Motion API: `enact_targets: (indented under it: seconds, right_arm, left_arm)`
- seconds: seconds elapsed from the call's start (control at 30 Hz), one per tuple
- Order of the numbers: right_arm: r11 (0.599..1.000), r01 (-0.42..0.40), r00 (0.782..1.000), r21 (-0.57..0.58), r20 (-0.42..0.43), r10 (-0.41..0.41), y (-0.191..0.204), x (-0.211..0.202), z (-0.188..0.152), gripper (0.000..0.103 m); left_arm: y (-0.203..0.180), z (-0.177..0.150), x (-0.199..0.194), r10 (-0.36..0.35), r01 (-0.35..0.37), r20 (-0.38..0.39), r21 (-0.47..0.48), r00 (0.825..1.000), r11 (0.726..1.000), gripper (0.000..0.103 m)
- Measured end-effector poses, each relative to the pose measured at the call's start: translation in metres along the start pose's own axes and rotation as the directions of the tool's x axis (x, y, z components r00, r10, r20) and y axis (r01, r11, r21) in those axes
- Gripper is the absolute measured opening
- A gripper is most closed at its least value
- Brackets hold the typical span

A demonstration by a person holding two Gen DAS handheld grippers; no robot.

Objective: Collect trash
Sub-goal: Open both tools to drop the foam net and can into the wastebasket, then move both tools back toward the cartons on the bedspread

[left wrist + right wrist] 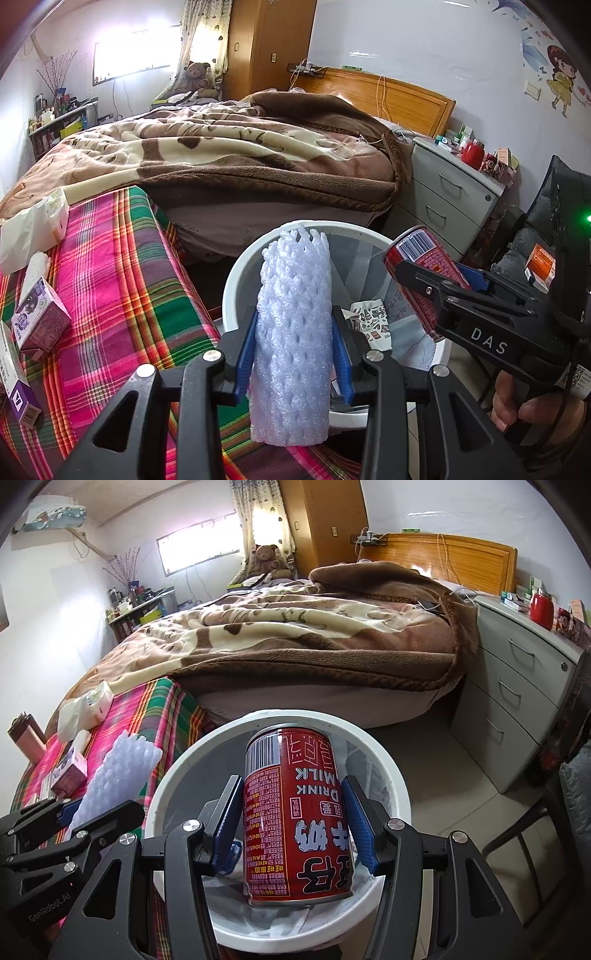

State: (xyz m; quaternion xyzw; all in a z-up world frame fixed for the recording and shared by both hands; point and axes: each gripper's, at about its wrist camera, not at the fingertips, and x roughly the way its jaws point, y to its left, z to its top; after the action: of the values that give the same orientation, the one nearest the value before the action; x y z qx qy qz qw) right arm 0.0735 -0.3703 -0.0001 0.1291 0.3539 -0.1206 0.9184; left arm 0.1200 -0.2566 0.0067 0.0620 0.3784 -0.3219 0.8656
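The blue fingers (246, 354) of the left gripper (293, 354) are pressing on a white foam mesh sleeve (293, 332), holding it upright over the near rim of the round white plastic bin (236, 273). Only this view is showing a printed wrapper (371, 323) lying inside the bin and a hand (517, 402) gripping the right tool.

In the right wrist view, the right gripper (293, 827) is clamping a red metal milk drink can (295, 812) above the bin's mouth, with crumpled white liner (295, 923) showing beneath.
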Motion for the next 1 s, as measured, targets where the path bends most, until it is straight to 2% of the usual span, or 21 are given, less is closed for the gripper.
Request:
enact_targets:
  seconds: [0.03, 0.1, 0.23, 0.3, 0.57, 1.0]
  right_arm:
    - [1.0, 0.002, 1.0, -0.001, -0.002, -0.002, 0.0, 0.001, 0.0, 0.055]
    - [1.0, 0.005, 1.0, -0.003, -0.004, -0.005, 0.0, 0.001, 0.001, 0.055]
    - [1.0, 0.011, 1.0, -0.001, -0.01, -0.011, -0.001, 0.002, 0.001, 0.056]
    - [1.0, 0.007, 1.0, -0.003, -0.002, -0.007, -0.001, 0.0, 0.001, 0.056]
    - [1.0, 0.011, 1.0, -0.002, 0.02, -0.011, 0.0, -0.006, 0.003, 0.056]
    - [1.0, -0.006, 0.999, -0.025, 0.036, 0.007, 0.018, -0.014, 0.002, 0.058]
  left_arm:
    - [0.0, 0.0, 0.0, -0.003, 0.003, -0.004, -0.001, 1.0, 1.0, 0.043]
    - [-0.001, 0.0, 0.0, -0.006, 0.006, -0.001, 0.001, 1.0, 1.0, 0.055]
    - [-0.001, 0.001, -0.001, -0.021, 0.021, 0.002, -0.006, 1.0, 1.0, 0.061]
    - [-0.002, 0.0, -0.001, -0.022, 0.022, 0.005, -0.001, 1.0, 1.0, 0.069]
    - [0.003, -0.002, -0.01, -0.027, 0.027, 0.013, -0.013, 1.0, 1.0, 0.07]
    - [0.022, -0.009, -0.034, 0.011, -0.009, 0.05, -0.038, 0.999, 0.999, 0.075]
